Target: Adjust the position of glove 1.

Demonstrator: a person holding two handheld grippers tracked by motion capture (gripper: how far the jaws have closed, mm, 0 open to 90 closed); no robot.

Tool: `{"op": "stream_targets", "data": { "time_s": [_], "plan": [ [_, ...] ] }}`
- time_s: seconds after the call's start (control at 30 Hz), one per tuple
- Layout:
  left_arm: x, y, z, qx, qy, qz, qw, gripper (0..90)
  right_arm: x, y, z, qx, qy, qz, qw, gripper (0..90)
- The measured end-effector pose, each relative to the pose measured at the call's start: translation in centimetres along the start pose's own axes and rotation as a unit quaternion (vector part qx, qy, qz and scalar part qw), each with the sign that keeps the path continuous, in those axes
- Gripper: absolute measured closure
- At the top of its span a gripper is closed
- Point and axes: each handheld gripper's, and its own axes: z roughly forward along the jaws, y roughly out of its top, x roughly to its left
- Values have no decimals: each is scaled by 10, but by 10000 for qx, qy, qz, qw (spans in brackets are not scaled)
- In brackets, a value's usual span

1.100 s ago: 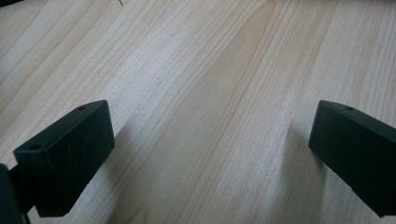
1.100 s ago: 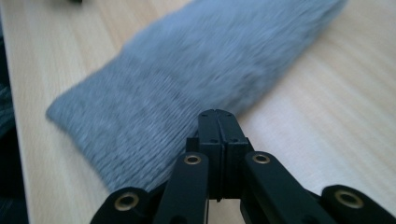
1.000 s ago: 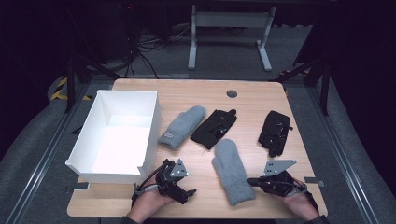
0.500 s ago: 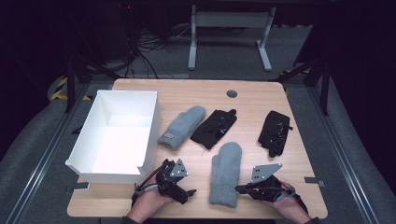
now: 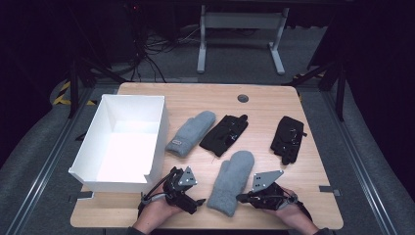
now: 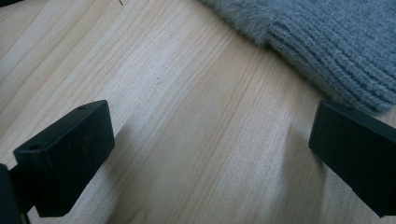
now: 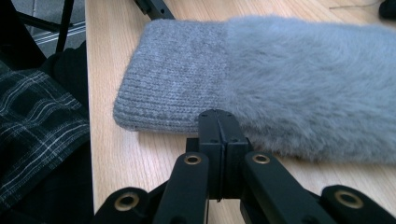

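Observation:
A fluffy grey mitten (image 5: 231, 180) lies near the front edge of the wooden table (image 5: 264, 100), its knit cuff (image 7: 173, 79) swung toward the front left. My right gripper (image 5: 241, 198) is shut, its closed tips (image 7: 218, 119) against the mitten's long side, and I see no fabric between them. My left gripper (image 5: 195, 197) rests open on the wood just left of the cuff; bare table lies between its jaws (image 6: 210, 126), and the cuff (image 6: 336, 51) is beyond its right jaw. A second grey mitten (image 5: 191, 133) lies further back.
A white open box (image 5: 125, 142) stands at the left. A black glove (image 5: 224, 134) lies mid-table and another black glove (image 5: 288, 138) at the right. A round grommet (image 5: 242, 98) sits near the far edge. A plaid sleeve (image 7: 37, 135) shows beside the table's front edge.
The near grey mitten has turned: its cuff end slid from front right to front left as my right gripper moved left against it. The left gripper stayed in place.

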Motion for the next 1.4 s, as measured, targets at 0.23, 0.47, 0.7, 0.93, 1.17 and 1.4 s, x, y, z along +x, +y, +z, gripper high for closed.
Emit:
{"op": "stream_targets", "data": {
  "time_s": [0.23, 0.47, 0.7, 0.93, 1.17, 1.4],
  "plan": [
    [0, 0, 0, 0, 15, -15, 10000, 5, -4, -3, -5, -62, -104, 47, 9999, 860],
    [-1, 1, 1, -1, 66, -70, 10000, 5, -27, -23, -23, -241, -516, 527, 9970, 691],
    [-4, 12, -8, -142, 101, -369, 9992, 78, -28, -27, -26, -240, -395, 524, 9976, 842],
    [-3, 27, -12, -237, 129, -537, 9982, 118, -13, -19, -9, -114, 163, 309, 9993, 900],
    [0, 45, -12, -270, 405, -619, 9969, 116, -4, -4, 11, -101, 363, 111, 9992, 900],
    [13, 65, -11, -339, 645, -716, 9948, 119, -5, 2, 18, -135, 319, 58, 9994, 900]
  ]
}}
